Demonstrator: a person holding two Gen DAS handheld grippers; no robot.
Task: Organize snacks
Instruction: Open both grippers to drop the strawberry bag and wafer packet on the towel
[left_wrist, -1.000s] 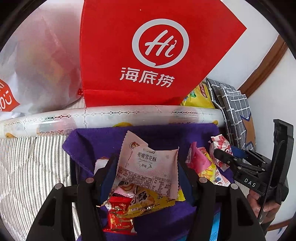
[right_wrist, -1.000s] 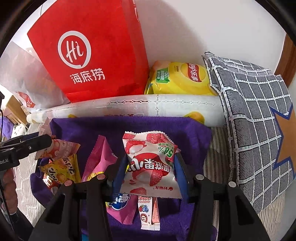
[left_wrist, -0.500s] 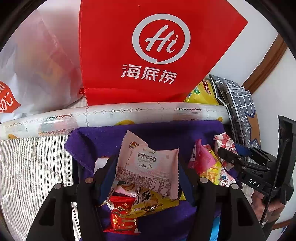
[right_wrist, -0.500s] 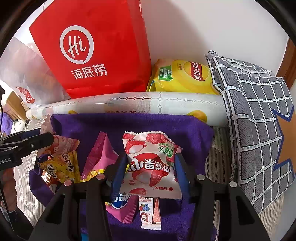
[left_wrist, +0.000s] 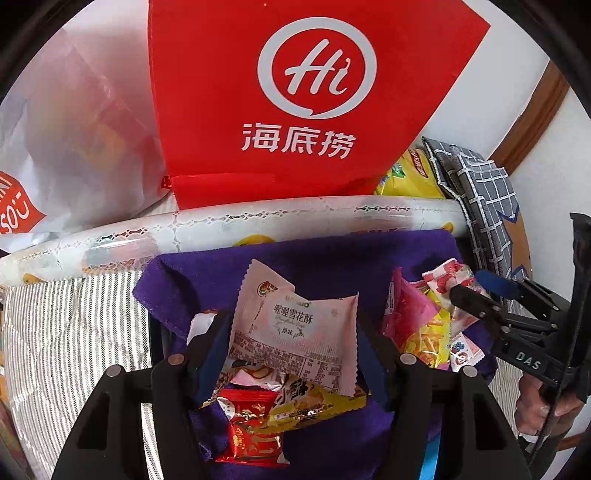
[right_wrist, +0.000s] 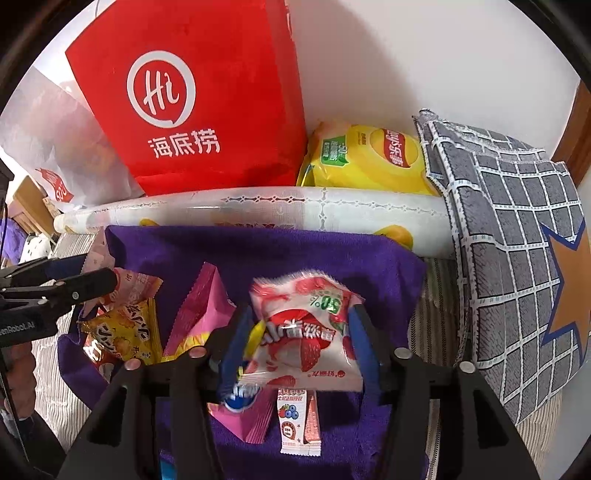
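Your left gripper (left_wrist: 291, 332) clasps a pale pink, zigzag-edged snowflake-crisp sachet (left_wrist: 293, 330) between its blue pads, above a purple terry cloth (left_wrist: 332, 266) spread on striped grey bedding (left_wrist: 74, 332). Only the left wrist view shows what lies beneath that sachet: a shiny red foil packet (left_wrist: 251, 432) and a yellow wrapper (left_wrist: 314, 404) on the cloth near the camera. To the right in that view, your right gripper (left_wrist: 469, 295) appears from the side, with a hand (left_wrist: 543, 410) at its grip. In the right wrist view, your left gripper (right_wrist: 96, 275) enters from the left edge over an orange-yellow crisp bag (right_wrist: 122, 332). Next comes a magenta pleated pouch (right_wrist: 201, 314), then your right gripper (right_wrist: 299, 332), whose jaws are opening around a white and red strawberry-print candy bag (right_wrist: 306, 339); the bag is blurred and sits tilted between the pads, and contact cannot be made out. Only this view shows a slim white berry-print stick packet (right_wrist: 299, 421) lying on the cloth below that bag. Behind the cloth a rolled clear patterned plastic sheet (right_wrist: 295, 206) runs across; beyond it stand a red fabric bag with a white Hi logo (right_wrist: 192, 99), a yellow Lay's crisp bag (right_wrist: 369, 158), which the left view barely shows, and a grey grid-pattern cushion (right_wrist: 517, 240).
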